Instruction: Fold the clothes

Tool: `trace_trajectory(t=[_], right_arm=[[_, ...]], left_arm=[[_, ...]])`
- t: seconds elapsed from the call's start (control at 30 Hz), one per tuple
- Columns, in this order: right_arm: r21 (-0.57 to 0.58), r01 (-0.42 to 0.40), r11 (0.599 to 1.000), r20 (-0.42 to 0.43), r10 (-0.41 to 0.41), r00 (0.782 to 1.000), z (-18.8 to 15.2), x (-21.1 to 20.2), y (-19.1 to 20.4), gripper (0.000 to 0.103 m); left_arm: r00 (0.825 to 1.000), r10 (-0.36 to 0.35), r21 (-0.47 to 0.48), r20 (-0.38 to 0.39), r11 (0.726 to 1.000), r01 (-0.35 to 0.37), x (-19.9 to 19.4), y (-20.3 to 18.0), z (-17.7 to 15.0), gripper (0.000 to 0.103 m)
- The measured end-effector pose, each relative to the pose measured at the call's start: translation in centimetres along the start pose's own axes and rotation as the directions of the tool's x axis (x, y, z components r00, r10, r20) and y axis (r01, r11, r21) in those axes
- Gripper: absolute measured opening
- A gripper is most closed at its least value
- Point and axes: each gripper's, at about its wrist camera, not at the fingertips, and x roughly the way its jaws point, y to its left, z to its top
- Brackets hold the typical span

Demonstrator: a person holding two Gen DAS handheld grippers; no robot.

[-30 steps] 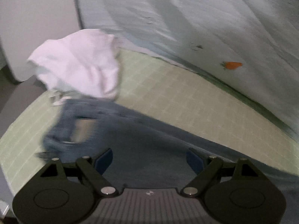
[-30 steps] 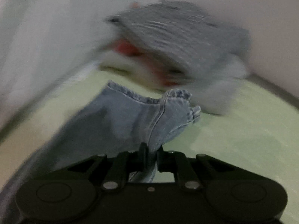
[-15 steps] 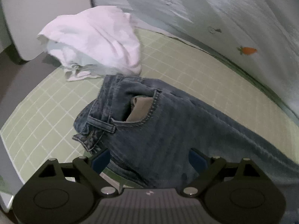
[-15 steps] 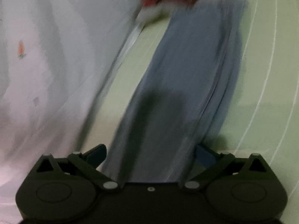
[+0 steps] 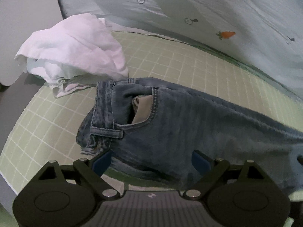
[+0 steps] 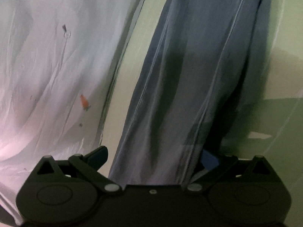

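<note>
A green grid mat covers the surface, bordered by a pale carrot-print sheet. Nearest, both claws stand released: the left claw hovers over the waist of the jeans, the right claw over the legs. The jeans lie stretched flat. Beyond the waistband sits a crumpled white garment, just beside it. Risk: a shallow pinch may catch one denim layer only, or snag the white garment, skewing the fold.

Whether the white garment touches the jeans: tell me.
Touching. The left wrist view shows the white garment's lower edge overlapping the jeans' waistband, no mat visible between them.
</note>
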Motion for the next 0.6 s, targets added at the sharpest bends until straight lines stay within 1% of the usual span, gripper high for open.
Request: trace_trajectory(t=[0.17, 0.27, 0.33, 0.4, 0.5, 0.57, 0.6], right_arm=[[0.022, -0.058, 0.998, -0.064, 0.060, 0.996, -2.6, 2.8, 0.5, 0.103], [0.036, -0.093, 0.995, -0.101, 0.096, 0.990, -4.2, 4.5, 0.7, 0.103], [0.013, -0.091, 0.996, -0.145, 0.092, 0.985, -5.5, 5.6, 1.4, 0.103], [0.014, -0.100, 0.995, -0.194, 0.100, 0.976, -6.9, 6.0, 1.5, 0.103], [0.034, -0.116, 0.993, -0.268, 0.121, 0.956, -9.1, 6.3, 1.4, 0.103], [0.010, -0.131, 0.991, -0.261, 0.129, 0.957, -10.2, 5.7, 1.4, 0.103], [0.021, -0.131, 0.991, -0.258, 0.132, 0.957, -10.3, 5.5, 1.3, 0.103]], left_arm=[[1.000, 0.004, 0.027, 0.019, 1.000, -0.005, -0.9, 2.3, -0.9, 0.092], [0.999, 0.034, 0.040, 0.038, 0.999, -0.035, -1.8, 4.2, -1.8, 0.092], [0.998, 0.057, 0.037, 0.041, 0.998, -0.058, -2.2, 5.7, -2.5, 0.092], [0.997, 0.075, 0.017, 0.034, 0.997, -0.075, -2.6, 7.4, -3.1, 0.092], [0.995, 0.095, -0.025, 0.018, 0.995, -0.095, -3.0, 9.5, -4.1, 0.092], [0.995, 0.101, -0.061, 0.001, 0.993, -0.101, -3.0, 10.8, -4.7, 0.092], [0.995, 0.101, -0.080, -0.008, 0.992, -0.102, -2.9, 11.4, -4.9, 0.092]])
